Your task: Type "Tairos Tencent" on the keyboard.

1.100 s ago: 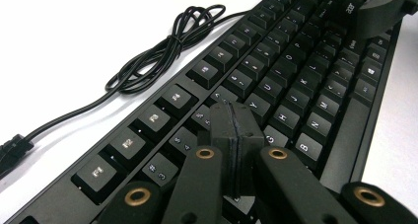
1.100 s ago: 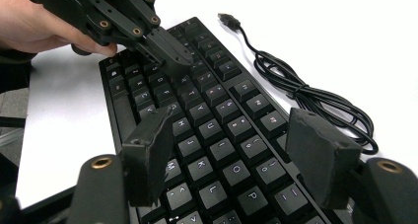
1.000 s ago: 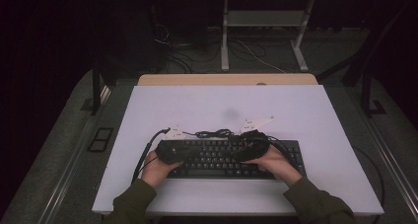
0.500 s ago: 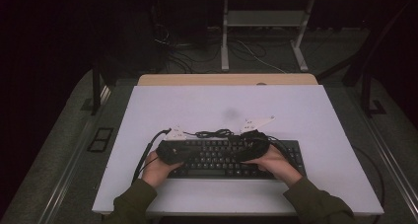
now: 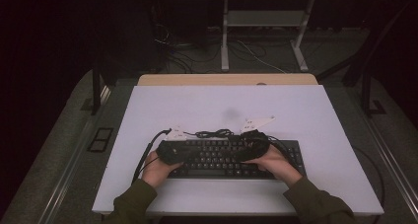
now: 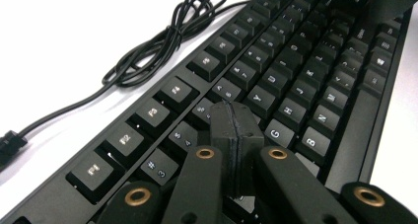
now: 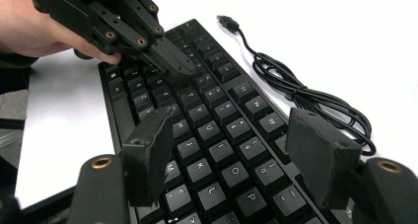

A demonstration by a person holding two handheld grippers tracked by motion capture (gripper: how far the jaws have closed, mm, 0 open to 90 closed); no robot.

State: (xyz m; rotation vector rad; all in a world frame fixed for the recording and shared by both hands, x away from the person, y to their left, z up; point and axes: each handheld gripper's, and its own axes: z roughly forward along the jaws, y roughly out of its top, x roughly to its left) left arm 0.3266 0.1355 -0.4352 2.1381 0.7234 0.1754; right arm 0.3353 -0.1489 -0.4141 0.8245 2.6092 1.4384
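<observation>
A black keyboard (image 5: 231, 158) lies on a white table (image 5: 305, 115), toward the 6 o'clock edge where the person sits. Its long side runs from 9 o'clock to 3 o'clock. Behind it, toward 12 o'clock, its black cable (image 5: 214, 133) lies in a loose coil on the table, touching nothing else; in the right gripper view the coil (image 7: 315, 103) sits at 3 o'clock of the keys and its plug (image 7: 227, 21) rests free near 12 o'clock.

The person's left hand (image 5: 156, 168) holds the left hand-held gripper (image 5: 172, 151) over the keyboard's 9 o'clock end. In the left gripper view its two black jaws are pressed flat together with no gap, closed on nothing, and the tip (image 6: 235, 130) is right at the keys in the number and upper letter rows. Whether it presses a key cannot be told. The right gripper view shows the same closed tip (image 7: 183, 67) low on the keys at 11 o'clock.

The right hand (image 5: 275, 164) holds the right hand-held gripper (image 5: 254, 144) over the keyboard right of its middle. In the right gripper view its jaws stand wide apart, empty (image 7: 231, 160), above the letter keys, with keys plainly visible between them.

Two pale three-cornered plates (image 5: 259, 121) stand up from the hand-held grippers.
</observation>
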